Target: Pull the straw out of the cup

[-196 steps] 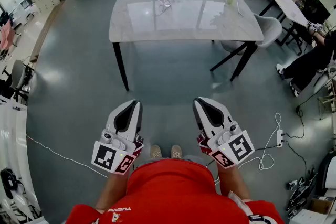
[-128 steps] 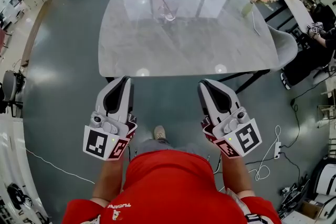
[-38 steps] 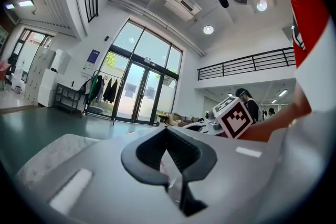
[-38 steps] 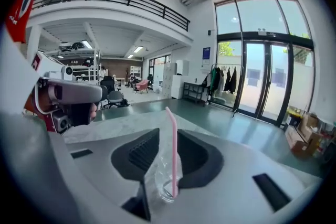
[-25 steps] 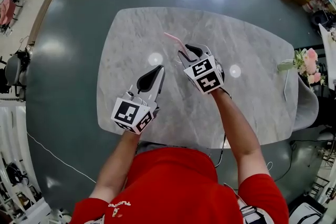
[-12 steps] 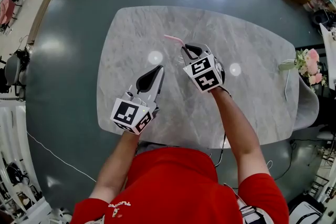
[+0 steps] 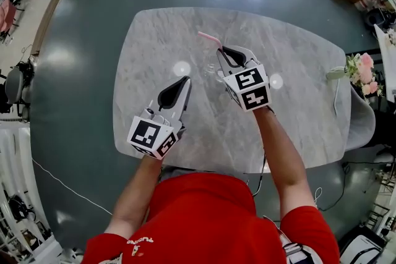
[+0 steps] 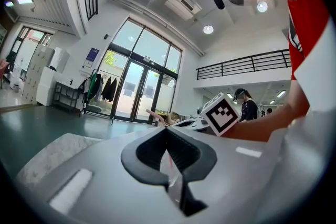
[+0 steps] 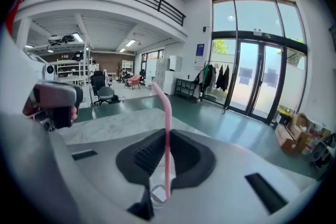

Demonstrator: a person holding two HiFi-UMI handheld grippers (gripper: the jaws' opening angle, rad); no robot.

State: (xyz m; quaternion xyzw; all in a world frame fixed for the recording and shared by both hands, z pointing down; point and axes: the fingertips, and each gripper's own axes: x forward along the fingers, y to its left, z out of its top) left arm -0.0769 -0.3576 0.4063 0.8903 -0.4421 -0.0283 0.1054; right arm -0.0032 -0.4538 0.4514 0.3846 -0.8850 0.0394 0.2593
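Note:
A pink bent straw (image 7: 209,39) stands upright in my right gripper (image 7: 224,50), which is shut on its shaft. In the right gripper view the straw (image 9: 167,113) runs down between the pads, and its lower end hangs at the mouth of the clear cup (image 9: 152,195). The cup (image 7: 210,69) stands on the marble table (image 7: 297,120), just left of the right gripper. My left gripper (image 7: 181,81) is shut and holds nothing, a short way left of the cup and apart from it. In the left gripper view the cup (image 8: 172,170) shows beyond the left gripper (image 8: 167,132).
A vase of pink flowers (image 7: 357,68) stands at the table's right edge. Grey floor surrounds the table. The left gripper view shows the right gripper's marker cube (image 8: 223,113) and a person (image 8: 247,106) far behind it.
The person walked up to the table. In the last second the right gripper rose and shifted slightly right with the straw, lifting it up out of the cup. The left gripper barely moved.

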